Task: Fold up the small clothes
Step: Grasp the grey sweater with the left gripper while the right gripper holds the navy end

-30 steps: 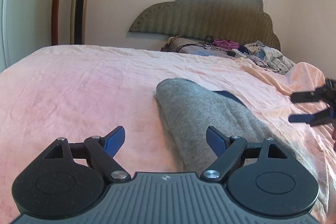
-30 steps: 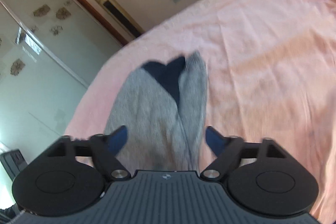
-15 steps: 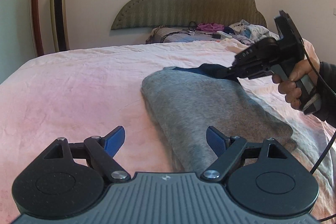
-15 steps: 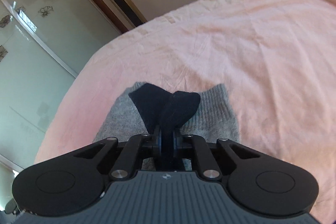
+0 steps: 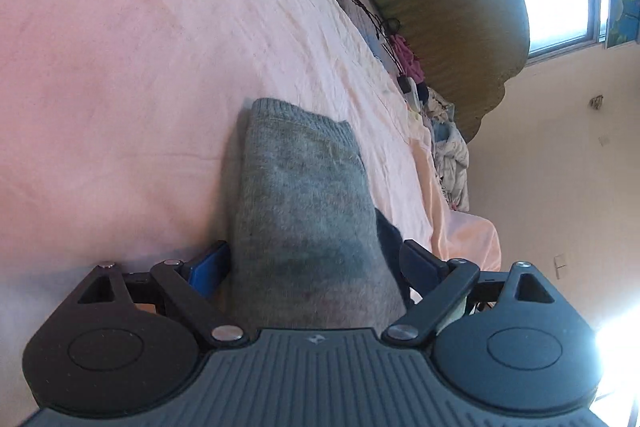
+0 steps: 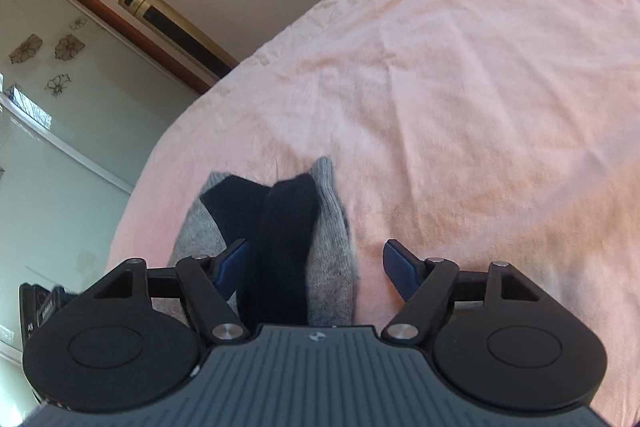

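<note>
A grey knitted sock pair (image 5: pixel 304 211) with navy toe parts lies folded on the pink bedsheet (image 5: pixel 120 67). My left gripper (image 5: pixel 316 263) is open and rolled sideways, its blue pads either side of the grey bundle's near end. In the right wrist view the same bundle (image 6: pixel 328 259) shows its navy parts (image 6: pixel 280 227) on top. My right gripper (image 6: pixel 316 267) is open, with the bundle between its fingers, nearer the left pad (image 6: pixel 232 263). The bundle's near end is hidden behind both gripper bodies.
The padded headboard (image 5: pixel 460 11) with a pile of mixed clothes (image 5: pixel 448 147) and a cable lies at the bed's head. A gold tower fan (image 6: pixel 176 27) and a glass wardrobe door (image 6: pixel 48 147) stand beyond the bed's edge. Pink sheet (image 6: pixel 480 107) spreads to the right.
My right gripper has opened and let go of the navy toe part it pinched half a second ago. My left gripper has rolled sideways and moved in around the bundle's near end.
</note>
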### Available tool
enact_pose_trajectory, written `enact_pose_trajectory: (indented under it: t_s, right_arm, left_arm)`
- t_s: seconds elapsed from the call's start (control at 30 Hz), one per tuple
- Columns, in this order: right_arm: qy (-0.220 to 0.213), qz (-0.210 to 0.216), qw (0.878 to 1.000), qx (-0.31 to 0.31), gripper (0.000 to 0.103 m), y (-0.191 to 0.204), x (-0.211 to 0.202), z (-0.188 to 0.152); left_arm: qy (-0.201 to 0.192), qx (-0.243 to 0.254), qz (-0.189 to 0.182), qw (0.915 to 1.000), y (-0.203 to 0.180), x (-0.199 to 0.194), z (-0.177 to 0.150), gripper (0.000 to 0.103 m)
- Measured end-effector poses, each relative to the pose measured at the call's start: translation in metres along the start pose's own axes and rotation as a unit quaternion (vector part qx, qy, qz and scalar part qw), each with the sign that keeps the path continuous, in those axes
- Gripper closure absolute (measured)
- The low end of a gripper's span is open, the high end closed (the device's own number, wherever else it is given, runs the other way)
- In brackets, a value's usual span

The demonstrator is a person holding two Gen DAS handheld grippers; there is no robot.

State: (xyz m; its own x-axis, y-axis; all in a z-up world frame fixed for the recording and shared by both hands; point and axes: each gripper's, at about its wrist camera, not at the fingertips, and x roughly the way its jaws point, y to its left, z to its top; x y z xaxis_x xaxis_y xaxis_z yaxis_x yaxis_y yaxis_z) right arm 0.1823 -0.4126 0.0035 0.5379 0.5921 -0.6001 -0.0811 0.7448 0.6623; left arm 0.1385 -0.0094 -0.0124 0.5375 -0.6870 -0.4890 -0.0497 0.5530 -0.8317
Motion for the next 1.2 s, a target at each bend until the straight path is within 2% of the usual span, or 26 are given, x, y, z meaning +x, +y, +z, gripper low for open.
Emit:
enact_pose_trajectory:
  t_s: [0.07, 0.1, 0.13, 0.17, 0.2, 0.23, 0.33, 0.4, 0.53, 0.57, 0.63, 0.67, 0.7, 0.73, 0.77, 0.9, 0.93, 0.97, 1.03, 1.1, 1.13, 1.17, 1.2]
  right_arm:
    - [-0.002, 0.02, 1.0, 0.014, 0.028, -0.001, 0.007, 0.002]
    - [0.0, 0.034, 0.999, 0.029, 0.031, -0.001, 0.012, 0.003]
    - [0.003, 0.039, 0.999, 0.035, 0.037, 0.0, 0.016, 0.002]
    - [0.011, 0.037, 0.999, 0.033, 0.056, 0.002, 0.022, 0.001]
    - [0.022, 0.028, 0.999, 0.028, 0.07, 0.004, 0.027, 0.0]
    - [0.02, 0.028, 0.999, 0.019, 0.071, 0.008, 0.028, -0.002]
    - [0.008, 0.038, 0.999, 0.017, 0.075, 0.017, 0.024, -0.003]
    - [-0.003, 0.053, 0.998, 0.016, 0.077, 0.027, 0.02, -0.001]
    - [-0.017, 0.088, 0.996, 0.011, 0.077, 0.055, 0.029, 0.009]
    - [-0.02, 0.095, 0.995, 0.014, 0.078, 0.061, 0.034, 0.011]
    - [-0.03, 0.096, 0.995, 0.03, 0.076, 0.068, 0.048, 0.015]
    - [-0.034, 0.081, 0.995, 0.042, 0.069, 0.069, 0.056, 0.015]
    - [-0.025, 0.061, 0.997, 0.052, 0.05, 0.069, 0.065, 0.015]
    - [-0.014, 0.046, 0.997, 0.053, 0.04, 0.069, 0.069, 0.013]
    - [-0.007, 0.039, 0.998, 0.049, 0.033, 0.069, 0.069, 0.007]
    - [0.029, 0.065, 0.997, 0.026, 0.033, 0.062, 0.043, -0.028]
    - [0.034, 0.074, 0.996, 0.026, 0.033, 0.059, 0.036, -0.038]
    - [0.043, 0.081, 0.995, 0.029, 0.033, 0.055, 0.031, -0.049]
    - [0.067, 0.087, 0.993, 0.033, 0.04, 0.053, 0.027, -0.069]
    - [0.079, 0.081, 0.993, 0.025, 0.072, 0.057, 0.028, -0.083]
    - [0.078, 0.08, 0.993, 0.025, 0.074, 0.058, 0.027, -0.087]
    - [0.075, 0.082, 0.994, 0.026, 0.077, 0.059, 0.026, -0.089]
    - [0.073, 0.084, 0.994, 0.023, 0.08, 0.062, 0.023, -0.091]
  left_arm:
    - [0.012, 0.011, 0.013, 0.9998, -0.007, 0.011, 0.003, 0.018]
    - [0.02, 0.026, 0.024, 0.9992, -0.011, 0.016, 0.003, 0.033]
    - [0.027, 0.053, 0.05, 0.997, -0.018, 0.021, 0.002, 0.054]
    - [0.028, 0.073, 0.067, 0.9947, -0.021, 0.023, 0.001, 0.061]
    - [0.026, 0.087, 0.071, 0.9933, -0.022, 0.022, 0.001, 0.066]
    - [0.022, 0.096, 0.072, 0.9925, -0.024, 0.017, 0.001, 0.072]
    - [0.018, 0.119, 0.072, 0.9902, -0.032, 0.003, 0.005, 0.076]
    - [0.013, 0.139, 0.079, 0.987, -0.04, -0.007, 0.017, 0.076]
    - [-0.027, 0.177, 0.112, 0.9775, -0.053, -0.027, 0.054, 0.074]
    - [-0.026, 0.191, 0.12, 0.9739, -0.053, -0.028, 0.063, 0.072]
    - [-0.004, 0.201, 0.155, 0.9673, -0.04, -0.024, 0.079, 0.053]
    - [0.004, 0.178, 0.187, 0.9662, -0.029, -0.024, 0.082, 0.048]
    - [0.01, 0.143, 0.205, 0.9682, -0.015, -0.031, 0.081, 0.039]
    - [0.009, 0.118, 0.176, 0.9771, -0.003, -0.043, 0.075, 0.031]
    - [0.012, 0.107, 0.145, 0.9835, 0.005, -0.054, 0.065, 0.03]
    - [0.031, 0.069, 0.056, 0.9956, 0.027, -0.082, 0.018, 0.028]
    - [0.037, 0.062, 0.046, 0.9963, 0.032, -0.081, 0.009, 0.027]
    - [0.022, 0.071, 0.037, 0.9966, 0.032, -0.083, 0.001, 0.026]
    - [0.01, 0.096, 0.04, 0.9945, 0.027, -0.083, -0.01, 0.025]
    - [0.023, 0.098, 0.041, 0.9941, 0.023, -0.081, -0.013, 0.027]
    - [0.035, 0.102, 0.044, 0.9932, 0.02, -0.077, -0.013, 0.058]
    - [0.051, 0.114, 0.063, 0.9902, 0.017, -0.073, -0.015, 0.087]
    - [0.056, 0.124, 0.08, 0.9875, 0.015, -0.075, -0.019, 0.09]
